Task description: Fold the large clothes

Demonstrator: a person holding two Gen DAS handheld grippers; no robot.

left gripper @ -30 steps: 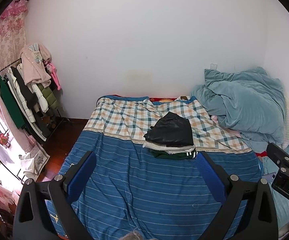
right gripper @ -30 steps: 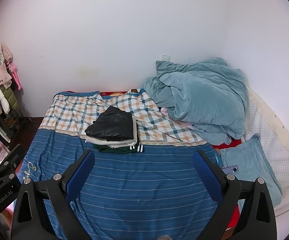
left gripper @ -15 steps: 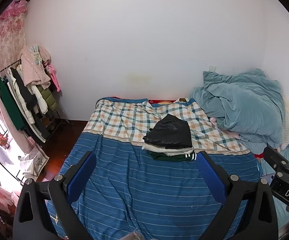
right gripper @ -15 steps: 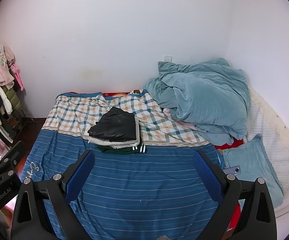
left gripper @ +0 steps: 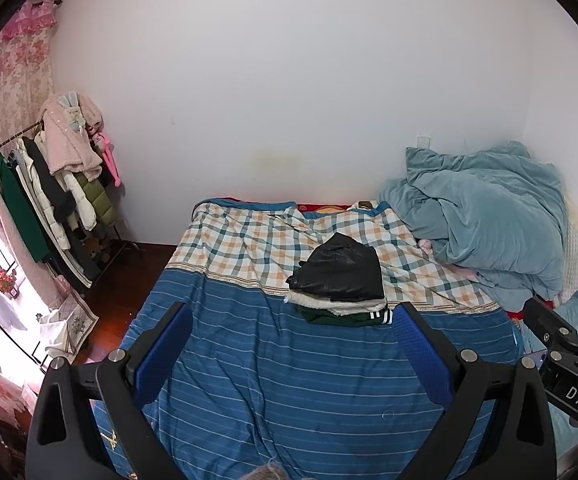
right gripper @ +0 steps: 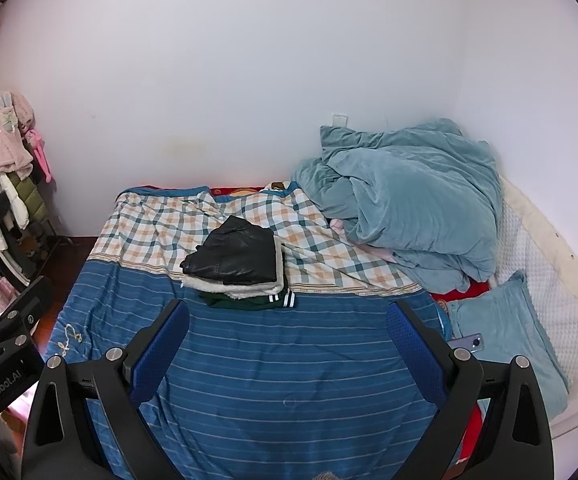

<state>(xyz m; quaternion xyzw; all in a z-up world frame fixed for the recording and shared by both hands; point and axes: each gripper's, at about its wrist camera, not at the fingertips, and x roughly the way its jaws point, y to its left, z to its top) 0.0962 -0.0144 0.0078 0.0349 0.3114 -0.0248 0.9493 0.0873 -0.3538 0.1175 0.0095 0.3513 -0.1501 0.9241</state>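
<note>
Closest to us, both grippers hang above the near end of the bed [left gripper: 249, 392]. Our left gripper [left gripper: 289, 344] has its jaws spread wide and holds nothing; our right gripper [right gripper: 287, 340] is the same, wide apart and empty. Between the blue pads we see only the striped blue bedspread [right gripper: 289, 380], with no loose garment lying on it.

Further ahead, where the stripes meet the checked part, sits the stack of folded clothes [left gripper: 339, 280]: a black leather-like piece on top, a cream fleece one under it, and a dark green one with white cuff stripes at the bottom. In the left view the stack lies ahead and to the right; in the right view it lies ahead and a little to the left, so it is about between our two grippers. Its long side seems to run across the bed.

Beyond, on the right, the crumpled teal blanket [right gripper: 409, 204] is heaped against the wall, and on the far left a clothes rack [left gripper: 49, 200] carries hanging coats, which we judge a likely source of the next garment.
</note>
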